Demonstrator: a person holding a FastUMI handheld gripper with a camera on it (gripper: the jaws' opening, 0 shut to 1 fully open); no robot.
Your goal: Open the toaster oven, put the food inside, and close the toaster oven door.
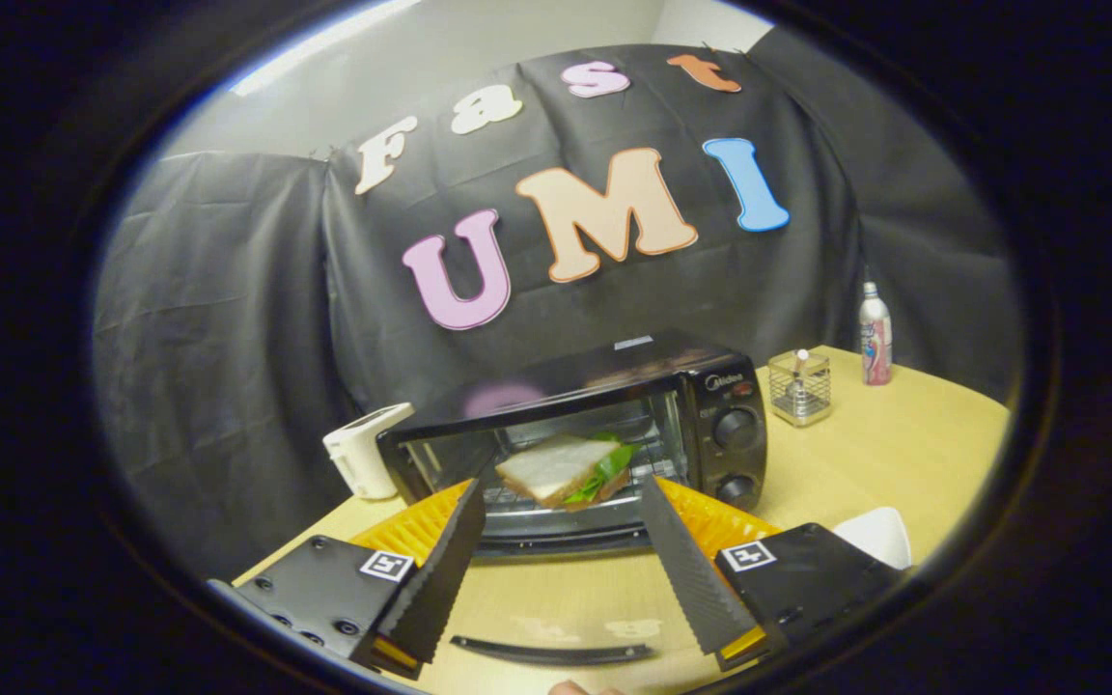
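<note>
The wooden table (865,454) holds the black toaster oven (614,405) with its door (556,526) folded down open. Left of the oven sits a white toaster (363,449). Right of the oven stand a small clear holder (800,386) and, farther off, a bottle (875,338). A sandwich (566,470) with green leaves lies tilted on the oven rack. The gripper (561,541) waits in front of the oven, its fingers spread wide, touching nothing.
</note>
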